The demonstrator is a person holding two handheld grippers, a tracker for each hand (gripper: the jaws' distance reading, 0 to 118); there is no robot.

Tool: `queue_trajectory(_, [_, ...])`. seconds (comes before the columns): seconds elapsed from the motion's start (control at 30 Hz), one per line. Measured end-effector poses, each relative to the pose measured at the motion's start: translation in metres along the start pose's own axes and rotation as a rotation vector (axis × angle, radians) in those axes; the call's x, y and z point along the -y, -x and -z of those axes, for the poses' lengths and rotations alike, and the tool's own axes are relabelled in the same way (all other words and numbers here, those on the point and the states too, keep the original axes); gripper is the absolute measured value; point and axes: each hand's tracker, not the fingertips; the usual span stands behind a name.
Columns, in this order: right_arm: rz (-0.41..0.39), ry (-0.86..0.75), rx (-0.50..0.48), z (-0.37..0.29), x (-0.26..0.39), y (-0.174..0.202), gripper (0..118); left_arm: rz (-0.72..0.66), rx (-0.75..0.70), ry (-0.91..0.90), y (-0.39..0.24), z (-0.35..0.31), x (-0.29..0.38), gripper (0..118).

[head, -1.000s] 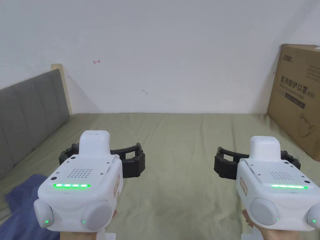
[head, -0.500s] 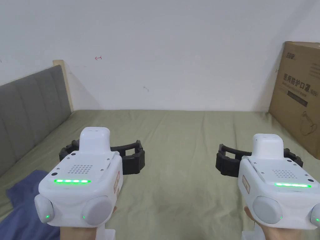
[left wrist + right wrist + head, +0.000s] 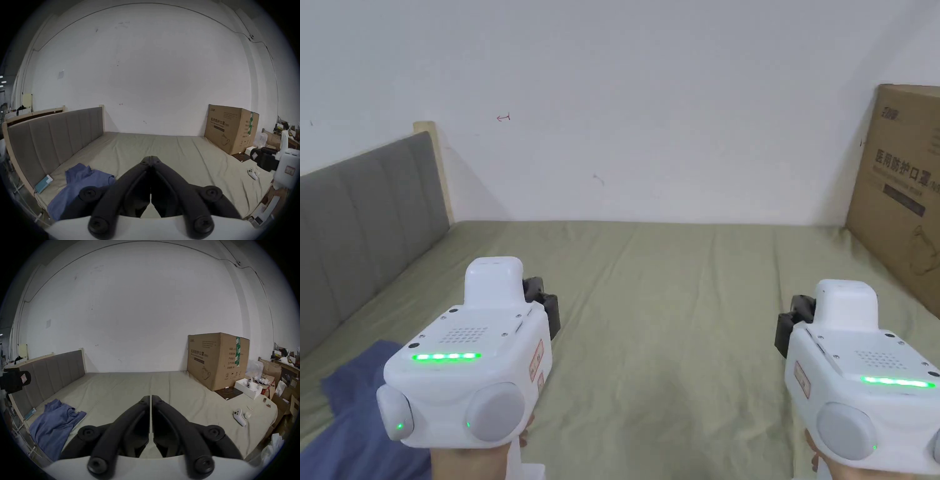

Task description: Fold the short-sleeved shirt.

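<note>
Shirt (image 3: 78, 183) beside bed's (image 3: 162, 149) left edge

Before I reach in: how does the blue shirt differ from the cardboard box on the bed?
The blue shirt lies crumpled and low on the left side of the bed, by the grey headboard; the cardboard box stands upright on the far right, against the wall. The shirt is soft, plain and blue; the box is rigid, brown and printed. Both rest on the green sheet, and neither is touched by a gripper.
</note>
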Motion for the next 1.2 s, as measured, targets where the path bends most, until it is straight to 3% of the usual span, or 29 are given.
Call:
queue_trajectory(0.1, [-0.027,-0.008,0.022,0.001,0.002,0.003,0,-0.009,-0.001,0.018,0.002,0.003,0.003,0])
queue_trajectory(0.4, [-0.044,-0.004,-0.048,0.009,-0.008,0.023,0,0.025,-0.033,-0.003,0.007,-0.009,-0.003,0])
queue_trajectory(0.93, [-0.073,0.092,-0.506,0.032,-0.007,0.183,0,-0.017,-0.390,-0.001,0.136,-0.090,-0.011,0])
queue_trajectory(1.1, [-0.140,0.104,-0.537,0.037,0.005,0.208,0,-0.075,-0.404,0.112,0.164,-0.068,0.010,0])
queue_trajectory(1.2, [-0.139,0.143,-0.550,0.043,0.010,0.213,0,-0.143,-0.382,0.251,0.183,-0.026,0.034,0])
